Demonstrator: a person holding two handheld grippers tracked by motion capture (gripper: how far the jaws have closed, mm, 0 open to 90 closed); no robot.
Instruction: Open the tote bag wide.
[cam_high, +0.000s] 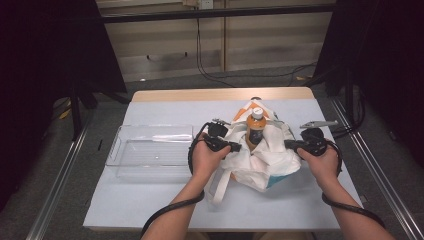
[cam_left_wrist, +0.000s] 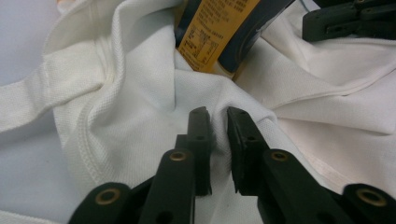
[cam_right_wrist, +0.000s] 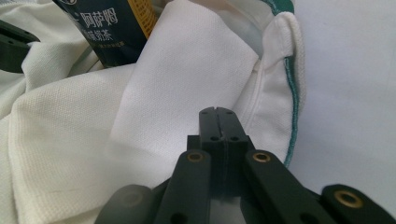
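Bottle (cam_high: 256, 127) upright inside white cloth bag (cam_high: 260, 160) on tabletop (cam_high: 150, 200), not yet removed. Left hand-held gripper (cam_left_wrist: 217, 126) nearly closed over a cloth fold; right hand-held gripper (cam_right_wrist: 218, 126) closed at bag rim. Clear tray (cam_high: 150, 152) empty.

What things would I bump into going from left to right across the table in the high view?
Clear plastic tray → left gripper → bottle standing in the white bag → right gripper
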